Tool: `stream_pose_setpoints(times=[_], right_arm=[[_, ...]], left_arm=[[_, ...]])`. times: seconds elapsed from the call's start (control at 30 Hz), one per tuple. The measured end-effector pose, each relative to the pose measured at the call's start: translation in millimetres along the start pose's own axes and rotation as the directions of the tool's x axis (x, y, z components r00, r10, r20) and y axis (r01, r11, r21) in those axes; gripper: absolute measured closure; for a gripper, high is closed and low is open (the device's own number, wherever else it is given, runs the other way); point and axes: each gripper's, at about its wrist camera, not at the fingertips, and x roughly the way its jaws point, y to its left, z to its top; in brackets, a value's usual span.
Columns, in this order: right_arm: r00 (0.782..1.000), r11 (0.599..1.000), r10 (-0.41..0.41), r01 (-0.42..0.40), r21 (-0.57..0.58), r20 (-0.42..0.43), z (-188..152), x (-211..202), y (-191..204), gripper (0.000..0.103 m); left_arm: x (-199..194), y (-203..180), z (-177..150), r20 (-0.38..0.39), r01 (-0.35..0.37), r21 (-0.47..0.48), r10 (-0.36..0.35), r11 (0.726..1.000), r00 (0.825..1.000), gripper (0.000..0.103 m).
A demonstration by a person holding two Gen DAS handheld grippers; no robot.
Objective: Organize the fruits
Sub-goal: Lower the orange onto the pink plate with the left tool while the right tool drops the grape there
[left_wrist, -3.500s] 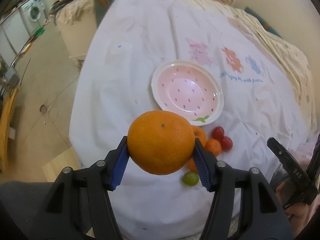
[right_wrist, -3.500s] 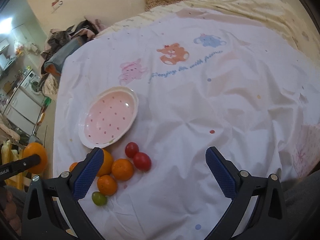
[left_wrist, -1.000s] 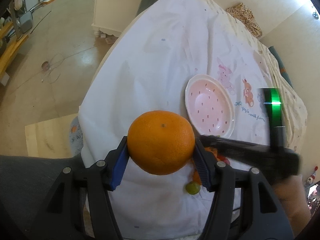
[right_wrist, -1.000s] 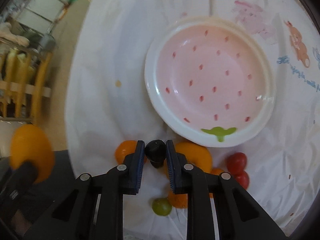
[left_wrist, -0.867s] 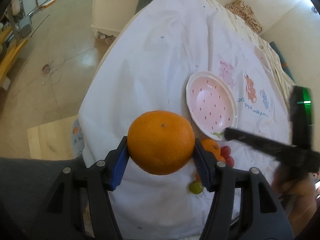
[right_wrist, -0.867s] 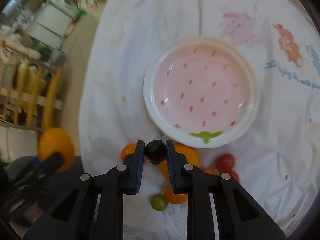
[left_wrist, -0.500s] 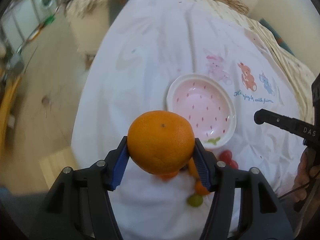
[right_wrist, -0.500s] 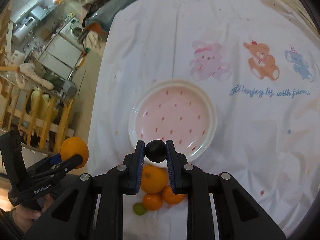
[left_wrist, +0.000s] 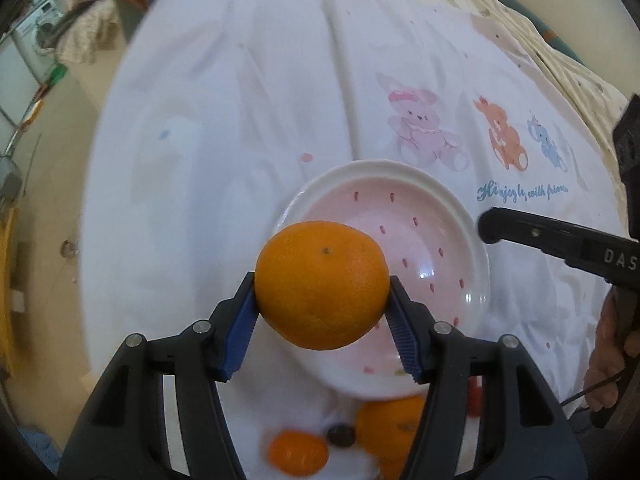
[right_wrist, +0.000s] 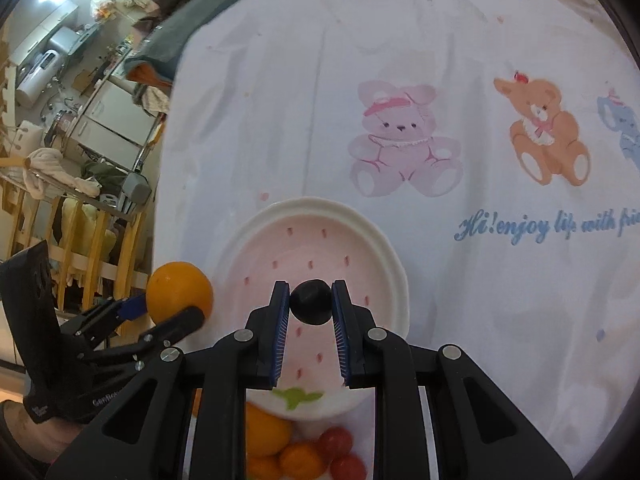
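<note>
My left gripper is shut on a large orange and holds it above the near left edge of the pink strawberry plate. My right gripper is shut on a small dark round fruit and holds it above the same plate. The left gripper with its orange shows at the left of the right wrist view. The plate holds nothing. Below it lie oranges, small tangerines and red tomatoes.
The plate sits on a white cloth printed with cartoon bears and blue lettering. The table edge drops to the floor on the left, with furniture and a wooden rack beyond. A dark small fruit lies among the oranges.
The right gripper came down to the fruit pile, shut on the dark fruit and lifted it over the plate. The left gripper moved forward with the orange to the plate's edge.
</note>
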Motion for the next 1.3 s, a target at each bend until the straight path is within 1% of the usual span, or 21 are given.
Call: stream_pose_setpoints(times=[0.1, 0.2, 0.37, 0.6, 0.7, 1.0, 1.03, 1.1, 1.17, 1.3], right_arm=[[0.999, 1.0, 0.017, -0.017, 0.023, -0.034, 10, 21, -9, 0.08], [0.998, 0.999, 0.027, -0.025, 0.033, -0.059, 18, 36, -13, 0.08], [0.995, 0.997, 0.047, -0.042, 0.061, -0.085, 25, 52, -19, 0.08], [0.994, 0.994, 0.062, -0.053, 0.093, -0.092, 27, 60, -28, 0.081], [0.994, 0.994, 0.066, -0.058, 0.09, -0.091, 27, 63, -27, 0.081], [0.993, 0.994, 0.082, -0.076, 0.082, -0.079, 26, 61, -26, 0.08], [0.994, 0.993, 0.082, -0.076, 0.087, -0.076, 26, 60, -28, 0.077], [0.994, 0.993, 0.079, -0.072, 0.095, -0.071, 27, 57, -30, 0.077], [0.994, 0.993, 0.082, -0.076, 0.095, -0.065, 27, 53, -33, 0.077], [0.994, 0.99, 0.094, -0.088, 0.108, -0.06, 27, 44, -37, 0.077]], left_arm=[[19, -9, 5, -0.007, 0.01, 0.046, -0.01, 0.999, 1.0, 0.046], [30, -17, 9, -0.012, 0.014, 0.076, -0.013, 0.997, 1.0, 0.046], [45, -20, 19, -0.026, 0.015, 0.089, -0.013, 0.996, 1.0, 0.046], [56, -23, 21, -0.03, 0.019, 0.099, -0.016, 0.995, 0.999, 0.045], [56, -26, 20, -0.026, 0.017, 0.13, -0.013, 0.991, 1.0, 0.045], [59, -28, 22, -0.053, 0.007, 0.132, 0.0, 0.991, 0.999, 0.042], [59, -28, 22, -0.054, 0.005, 0.133, 0.003, 0.991, 0.999, 0.041], [56, -30, 22, -0.038, -0.003, 0.142, 0.009, 0.99, 0.999, 0.029], [54, -30, 21, -0.027, 0.0, 0.15, 0.004, 0.989, 1.0, 0.02], [57, -30, 19, -0.041, -0.007, 0.157, 0.013, 0.988, 0.999, 0.019]])
